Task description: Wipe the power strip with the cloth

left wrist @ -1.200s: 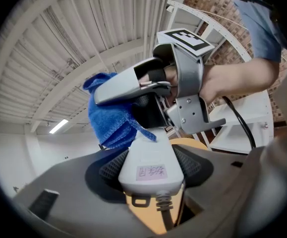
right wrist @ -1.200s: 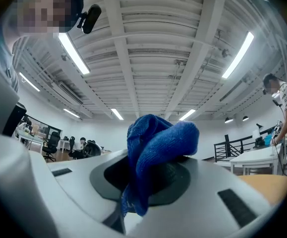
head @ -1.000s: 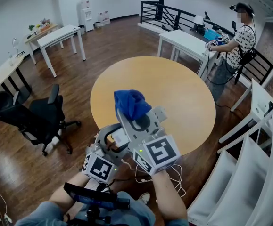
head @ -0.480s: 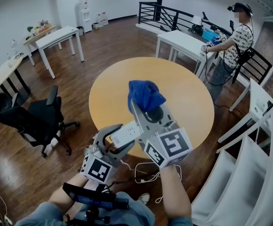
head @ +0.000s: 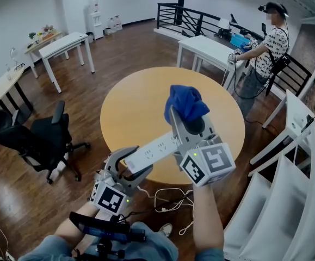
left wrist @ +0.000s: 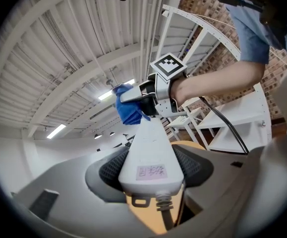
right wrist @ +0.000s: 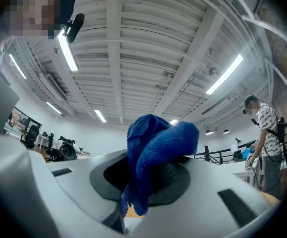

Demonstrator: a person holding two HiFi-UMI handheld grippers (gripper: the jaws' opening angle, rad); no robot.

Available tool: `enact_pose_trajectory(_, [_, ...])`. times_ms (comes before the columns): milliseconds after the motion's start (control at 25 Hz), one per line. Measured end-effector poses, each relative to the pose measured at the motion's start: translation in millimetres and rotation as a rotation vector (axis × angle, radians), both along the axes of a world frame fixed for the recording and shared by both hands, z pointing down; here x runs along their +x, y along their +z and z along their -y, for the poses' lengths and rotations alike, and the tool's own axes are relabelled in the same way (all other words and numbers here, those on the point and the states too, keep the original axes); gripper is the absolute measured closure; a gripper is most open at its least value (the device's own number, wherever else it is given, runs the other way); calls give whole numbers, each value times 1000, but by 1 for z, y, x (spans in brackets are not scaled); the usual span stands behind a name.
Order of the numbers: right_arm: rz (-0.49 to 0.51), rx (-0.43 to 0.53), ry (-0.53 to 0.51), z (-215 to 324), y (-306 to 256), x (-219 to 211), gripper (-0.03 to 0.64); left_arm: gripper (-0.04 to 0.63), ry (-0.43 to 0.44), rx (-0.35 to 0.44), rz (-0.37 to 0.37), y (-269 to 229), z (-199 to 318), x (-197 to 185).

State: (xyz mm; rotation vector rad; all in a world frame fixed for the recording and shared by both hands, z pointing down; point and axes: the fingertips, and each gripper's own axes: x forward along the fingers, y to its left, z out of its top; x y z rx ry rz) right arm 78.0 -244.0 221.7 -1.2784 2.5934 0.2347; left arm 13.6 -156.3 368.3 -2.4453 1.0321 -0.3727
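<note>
Left gripper (head: pixel 131 163): jaws set wide and clamped on the cord end of the white power strip (head: pixel 154 148), pads pressing both long sides, with the cord leaving just below the grip. The strip is held in the air over the near edge of the round wooden table (head: pixel 135 107), touching nothing on it, and slopes upward toward the right gripper (head: pixel 190 119). Right gripper: jaws narrow, pinching a bunched blue cloth (head: pixel 185 103) that bulges out above the tips and hangs down between them. The strip's far end lies against the right gripper's underside; contact between cloth and strip cannot be confirmed. White cable (head: pixel 171 200) loops down toward the floor. A second person (head: pixel 269 42) stands at a white desk well apart
</note>
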Motion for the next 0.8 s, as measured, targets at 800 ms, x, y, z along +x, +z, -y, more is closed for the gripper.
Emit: enact_pose_trajectory(800, [14, -3, 76, 3, 3, 32, 541, 311, -40, -43, -78, -3, 7, -16])
